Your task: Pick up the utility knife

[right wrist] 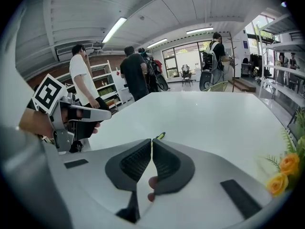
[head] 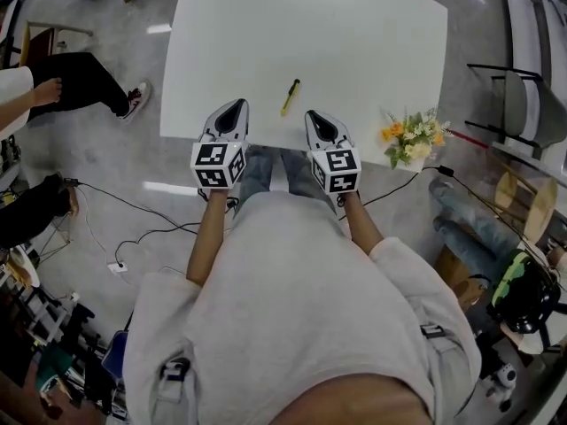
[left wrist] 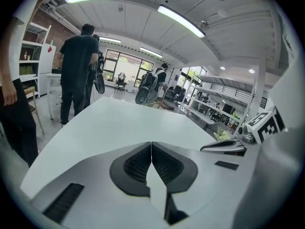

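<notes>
Left jaws: we see the left gripper [left wrist: 151,144] clenched, its two dark ribbed pads meeting at the tips with nothing between them.
Right jaws: the right gripper [right wrist: 151,141] is likewise pressed shut and empty, with the same ridged black pads set in a smooth grey shell.
Utility knife: the slim yellow-and-black knife [head: 291,96] lies flat on the table, between the two gripper tips and a little beyond them, touching neither.
Knife across views: in the right gripper view we catch only its end, peeping just over the jaw tips [right wrist: 160,136]. The head view gives us its whole length.
Grippers from above: the head view shows the left gripper [head: 235,104] and right gripper [head: 312,113] side by side over the table's near edge, each tapering to a point.
Marker cubes: black-and-white squares, seen on top only from the head [head: 218,165].
Cross-sightings: each gripper view catches the other gripper at its edge [left wrist: 202,149] [right wrist: 109,114].
Table: a white, smooth, matte rectangular top [head: 354,34].
Flowers: an orange-and-white bunch [head: 410,137] sits at the near right corner. The right gripper view shows the orange blooms up close [right wrist: 285,168].
People: only the gripper views show us figures standing beyond the far end [left wrist: 78,70].
Floor: grey and glossy, with a thin black cable [head: 133,228] trailing across it.
</notes>
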A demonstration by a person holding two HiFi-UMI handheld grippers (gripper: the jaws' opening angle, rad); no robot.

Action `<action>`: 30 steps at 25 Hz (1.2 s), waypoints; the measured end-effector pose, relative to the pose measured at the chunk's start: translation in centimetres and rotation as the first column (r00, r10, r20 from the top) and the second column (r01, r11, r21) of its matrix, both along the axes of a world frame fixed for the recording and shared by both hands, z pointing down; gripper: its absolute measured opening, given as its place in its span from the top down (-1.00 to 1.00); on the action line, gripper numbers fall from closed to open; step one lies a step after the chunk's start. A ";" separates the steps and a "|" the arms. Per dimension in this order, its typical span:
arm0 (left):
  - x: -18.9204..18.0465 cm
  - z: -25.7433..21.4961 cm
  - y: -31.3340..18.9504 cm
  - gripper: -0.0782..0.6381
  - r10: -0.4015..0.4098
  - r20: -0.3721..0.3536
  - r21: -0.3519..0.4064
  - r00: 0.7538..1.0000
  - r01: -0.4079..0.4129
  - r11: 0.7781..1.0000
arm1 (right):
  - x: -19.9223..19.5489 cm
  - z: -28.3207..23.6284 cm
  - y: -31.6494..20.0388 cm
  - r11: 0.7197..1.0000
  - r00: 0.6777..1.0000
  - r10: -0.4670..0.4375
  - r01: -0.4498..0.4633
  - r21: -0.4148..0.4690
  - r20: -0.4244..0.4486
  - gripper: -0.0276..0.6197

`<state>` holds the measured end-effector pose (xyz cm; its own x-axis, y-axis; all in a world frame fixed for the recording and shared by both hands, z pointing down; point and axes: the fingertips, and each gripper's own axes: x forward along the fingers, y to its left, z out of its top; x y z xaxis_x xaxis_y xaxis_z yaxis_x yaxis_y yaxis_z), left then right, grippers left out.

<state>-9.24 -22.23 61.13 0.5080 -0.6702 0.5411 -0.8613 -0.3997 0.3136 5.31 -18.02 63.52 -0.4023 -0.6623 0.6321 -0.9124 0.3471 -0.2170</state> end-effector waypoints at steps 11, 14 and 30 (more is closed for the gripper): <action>-0.1 0.2 0.4 0.73 -0.012 -0.003 -0.009 1.000 0.012 1.000 | -0.6 1.6 1.2 0.998 0.997 -0.032 0.035 -0.044 0.066 0.17; -0.2 0.2 0.6 0.73 -0.017 -0.002 -0.011 1.000 0.017 1.000 | -0.6 2.1 1.0 0.998 0.998 -0.029 0.032 -0.055 0.059 0.17; -1.2 0.7 0.8 0.72 -0.032 0.002 -0.019 0.999 0.032 0.999 | -2.8 5.5 -4.8 0.993 0.999 -0.028 0.025 -0.118 -0.023 0.20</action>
<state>-10.43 -21.42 61.80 0.4854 -0.6758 0.5547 -0.8742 -0.3657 0.3194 2.51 -22.84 69.02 -0.4023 -0.5720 0.7148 -0.9087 0.3447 -0.2357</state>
